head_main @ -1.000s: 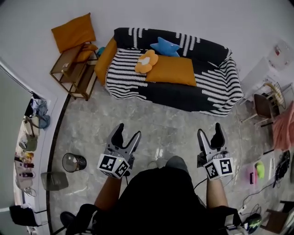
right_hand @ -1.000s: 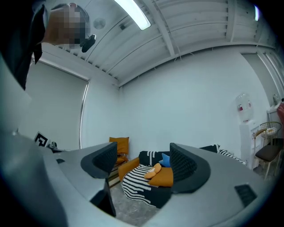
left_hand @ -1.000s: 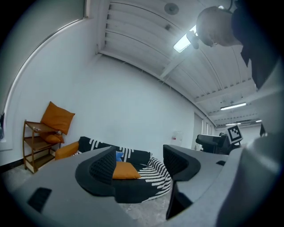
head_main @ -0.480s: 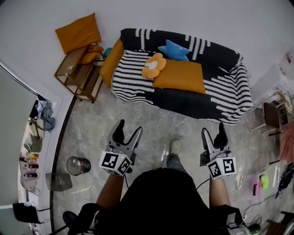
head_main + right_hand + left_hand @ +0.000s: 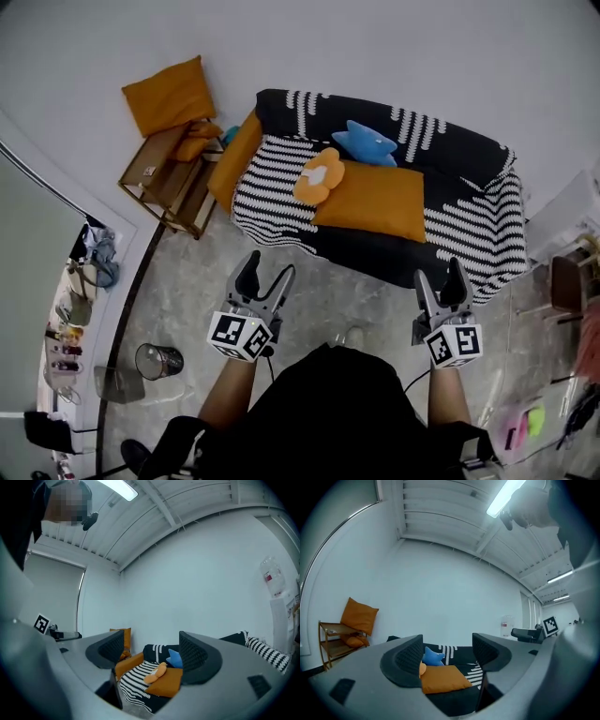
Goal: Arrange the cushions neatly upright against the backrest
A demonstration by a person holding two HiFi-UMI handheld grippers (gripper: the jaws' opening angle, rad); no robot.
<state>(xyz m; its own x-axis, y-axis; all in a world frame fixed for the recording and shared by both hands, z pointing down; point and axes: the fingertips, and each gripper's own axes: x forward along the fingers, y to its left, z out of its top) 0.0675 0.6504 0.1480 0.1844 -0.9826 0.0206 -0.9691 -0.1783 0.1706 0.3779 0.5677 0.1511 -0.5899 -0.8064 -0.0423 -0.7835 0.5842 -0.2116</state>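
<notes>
The sofa wears a soft, knit-looking cloth cover, matt, in black and white stripes. The orange cushion, flower cushion and blue cushion on it are matt cloth, the last two plush-looking. The floor is smooth grey stone-like tile with a faint sheen. The rack beside the sofa looks like light wood; the leaning cushion on it is matt orange cloth. The wall is plain matt white. The left gripper and right gripper are matt dark plastic, and their pads are finely ribbed.
</notes>
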